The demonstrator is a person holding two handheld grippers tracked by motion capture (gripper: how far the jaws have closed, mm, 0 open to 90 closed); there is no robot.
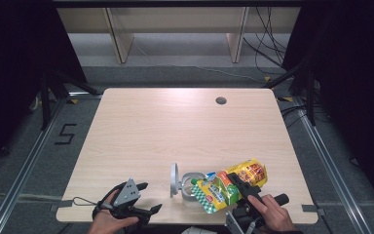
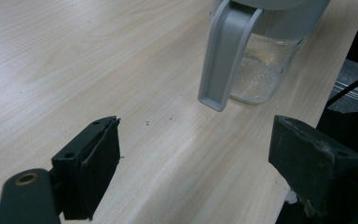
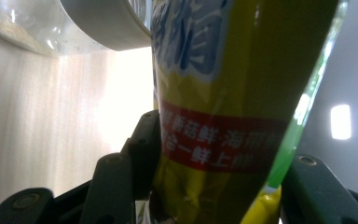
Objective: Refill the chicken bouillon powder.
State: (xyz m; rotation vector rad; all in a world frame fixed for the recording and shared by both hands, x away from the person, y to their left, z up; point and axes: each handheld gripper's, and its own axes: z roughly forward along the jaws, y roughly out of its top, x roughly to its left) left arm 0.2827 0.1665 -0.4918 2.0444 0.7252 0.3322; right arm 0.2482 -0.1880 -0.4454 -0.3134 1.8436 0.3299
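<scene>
Pouring seems to be the work in hand. In the high view I see my right gripper [image 1: 238,181] pinching a yellow seasoning packet [image 1: 231,184] and holding it tilted, its lower end over the open mouth of the clear jar [image 1: 191,186] just in front and to the left of this gripper. I judge the tilt is there so that the contents can slide into the jar. The grey lid [image 1: 174,180] stands up, hinged open on the far side of the jar from the packet, so it does not block the way. My left gripper [image 1: 135,195] rests near the table edge [image 1: 78,213], apart from the jar.

In the left gripper view the jaws are spread wide with nothing between them. The jar [image 2: 261,70] stands ahead of them and a little to the right, its grey handle [image 2: 223,56] turned toward this gripper, perhaps ready to be steadied.

In the right gripper view the jaws press on both sides of the packet [image 3: 233,107], which rises straight ahead, and the jar rim [image 3: 102,23] is just beyond, up and to the left.
</scene>
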